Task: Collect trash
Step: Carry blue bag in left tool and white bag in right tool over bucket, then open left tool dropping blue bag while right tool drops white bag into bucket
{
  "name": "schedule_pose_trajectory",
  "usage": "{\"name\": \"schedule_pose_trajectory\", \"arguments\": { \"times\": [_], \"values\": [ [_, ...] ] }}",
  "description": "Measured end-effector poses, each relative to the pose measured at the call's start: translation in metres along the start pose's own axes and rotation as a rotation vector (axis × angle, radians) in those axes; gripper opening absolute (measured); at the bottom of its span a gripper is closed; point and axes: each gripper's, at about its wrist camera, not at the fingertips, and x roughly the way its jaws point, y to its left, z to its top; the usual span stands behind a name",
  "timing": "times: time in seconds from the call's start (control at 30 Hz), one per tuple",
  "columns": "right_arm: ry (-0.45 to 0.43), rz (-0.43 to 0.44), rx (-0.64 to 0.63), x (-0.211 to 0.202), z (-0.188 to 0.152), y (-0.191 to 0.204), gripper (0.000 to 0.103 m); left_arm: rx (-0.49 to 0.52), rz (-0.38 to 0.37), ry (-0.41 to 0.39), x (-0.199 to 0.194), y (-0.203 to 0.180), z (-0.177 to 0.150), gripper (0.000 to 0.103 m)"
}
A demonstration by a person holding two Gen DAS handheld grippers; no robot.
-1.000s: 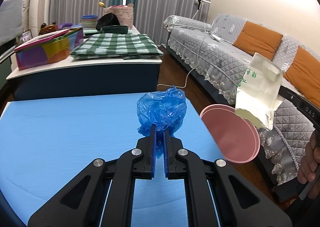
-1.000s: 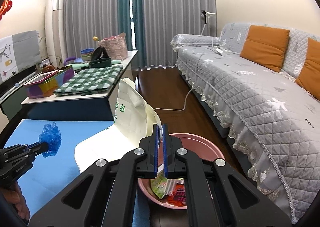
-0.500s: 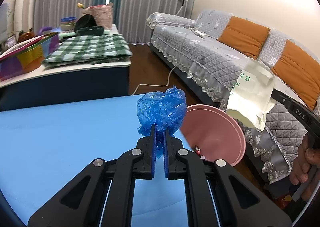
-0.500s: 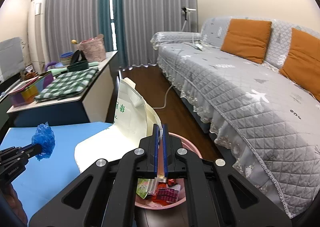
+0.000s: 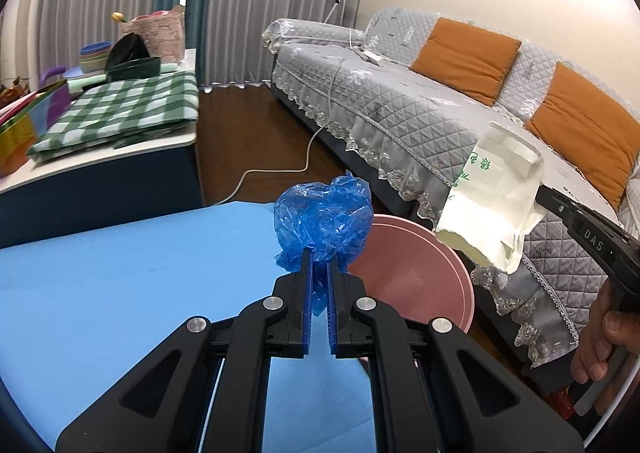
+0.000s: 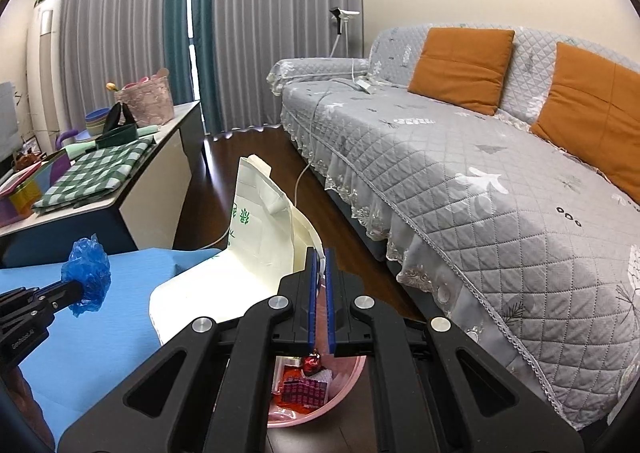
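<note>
1. Left wrist view puts the crumpled blue plastic bag (image 5: 324, 219) dead centre, pinched at its lower end between the left tongs (image 5: 319, 265), whose blue pads are clamped on it; the bag bulges up above the tips, held over the far edge of the blue surface (image 5: 120, 277).
2. Just behind and to the right of that bag sits the pink basin (image 5: 416, 277), lower than the surface, on the floor beside it.
3. Over the basin's right side hangs a cream paper bag with green print (image 5: 492, 201), gripped by the right tongs coming in from the right edge, with a hand (image 5: 600, 341) wrapped round their handle.
4. From the right wrist view, the right tongs (image 6: 319, 265) are closed on one edge of the paper bag (image 6: 256, 237), which stands up and fans out to the left over the corner of the surface.
5. Below those tongs the basin (image 6: 344, 385) shows red and pink wrappers (image 6: 304, 389) lying inside.
6. At the left of that view the left tongs hold the blue bag (image 6: 86, 275) over the surface (image 6: 104, 341).
7. Further out there is a grey quilted sofa (image 6: 460, 189) with orange cushions (image 6: 460, 65), a white cable (image 5: 280, 169) on the dark wood floor, and a side table with a green checked cloth (image 5: 120, 109).
</note>
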Motion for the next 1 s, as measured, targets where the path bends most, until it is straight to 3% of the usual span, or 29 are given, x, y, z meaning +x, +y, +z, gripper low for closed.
{"name": "schedule_pose_trajectory", "arguments": {
  "times": [0.8,0.83,0.9,0.93,0.97,1.0],
  "values": [
    [0.066,-0.066,0.02,0.038,-0.008,-0.016,0.007,0.052,-0.093,0.066,0.066,-0.034,0.01,0.006],
    [0.086,-0.061,0.018,0.042,-0.009,-0.015,0.009,0.055,-0.102,0.072,0.068,-0.035,0.011,0.008],
    [0.104,-0.058,0.021,0.046,-0.01,-0.015,0.029,0.067,-0.107,0.093,0.074,-0.037,0.01,0.035],
    [0.105,-0.058,0.029,0.046,-0.011,-0.016,0.047,0.068,-0.105,0.092,0.074,-0.037,0.009,0.04],
    [0.101,-0.062,0.033,0.046,-0.011,-0.016,0.055,0.067,-0.104,0.09,0.074,-0.036,0.009,0.042],
    [0.098,-0.062,0.033,0.045,-0.011,-0.015,0.055,0.066,-0.105,0.092,0.074,-0.035,0.008,0.042]
  ]
}}
